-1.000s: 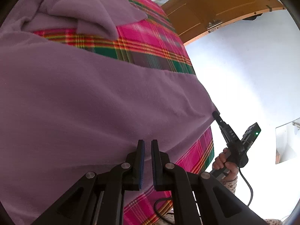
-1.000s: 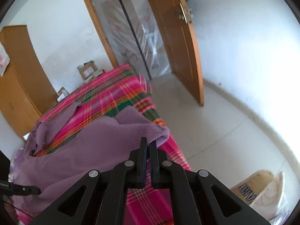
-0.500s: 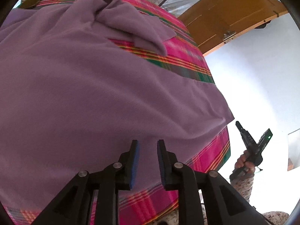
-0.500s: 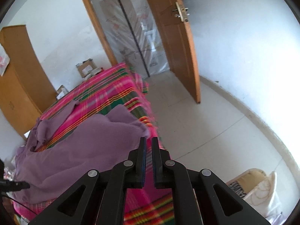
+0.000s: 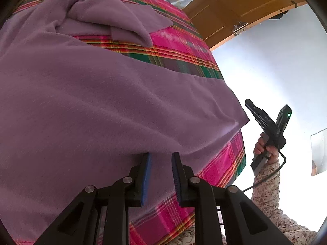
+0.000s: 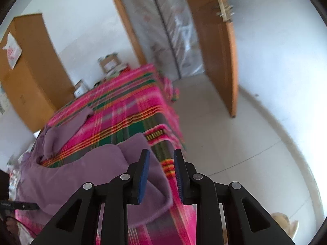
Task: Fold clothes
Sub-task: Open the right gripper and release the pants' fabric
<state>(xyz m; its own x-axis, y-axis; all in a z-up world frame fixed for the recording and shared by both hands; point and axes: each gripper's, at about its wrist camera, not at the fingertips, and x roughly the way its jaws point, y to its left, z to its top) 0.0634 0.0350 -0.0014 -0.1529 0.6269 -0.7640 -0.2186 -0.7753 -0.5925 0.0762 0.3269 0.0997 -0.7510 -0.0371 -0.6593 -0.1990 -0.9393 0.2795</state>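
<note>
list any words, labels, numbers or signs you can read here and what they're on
None can be read.
Right claw: pale marks on its body, too small to read.
Paper sheet on the wooden cabinet: red marks, blurred.
Cardboard boxes with white labels behind the bed: blurred.

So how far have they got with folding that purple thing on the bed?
Early on, it seems. The purple garment lies spread over the pink plaid bedcover, its body smoothed, apparently folded once. Nothing is in hand: the left gripper has open jaws above the cloth, and the right gripper is opening, clear of the garment's corner. The bunched sleeve at the far end remains, plus further folds.
</note>
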